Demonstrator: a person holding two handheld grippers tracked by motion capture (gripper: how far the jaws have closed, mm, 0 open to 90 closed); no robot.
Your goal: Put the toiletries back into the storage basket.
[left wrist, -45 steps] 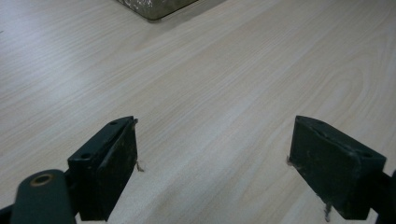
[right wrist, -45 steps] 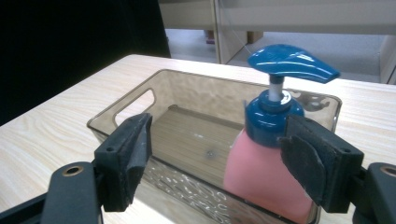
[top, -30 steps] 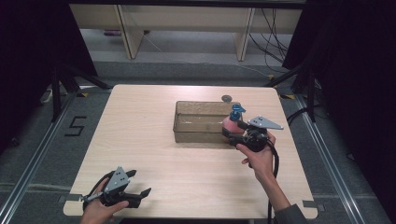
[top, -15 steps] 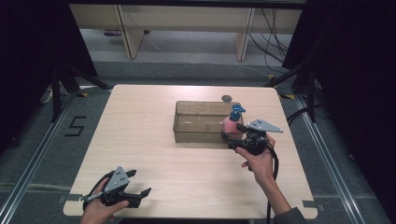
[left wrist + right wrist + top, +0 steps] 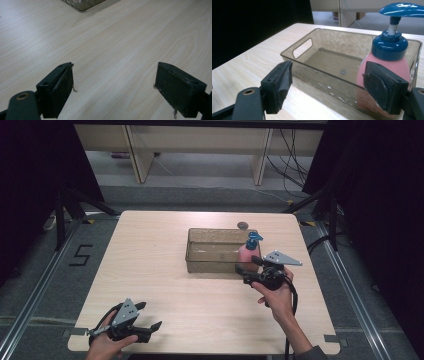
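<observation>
High view: the right gripper (image 5: 246,268), jaws spread and empty, sits just outside the near wall of the translucent brown plastic bin (image 5: 212,251) near the table's far right. The pink pump bottle with blue dispenser head (image 5: 248,251) stands upright in the bin's right end, directly ahead.

Left gripper view: the left gripper (image 5: 113,82) is wide, over bare tabletop.

Right gripper view: the bottle stands beyond the right jaw.

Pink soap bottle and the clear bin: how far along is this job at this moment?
Done: the pink pump bottle stands upright inside the clear plastic bin, at its right end. In hand: nothing; the right gripper is open at the bin's near wall, no longer on the bottle. The left gripper sits open near the table's front edge. Left: pulling the right gripper clear.
</observation>
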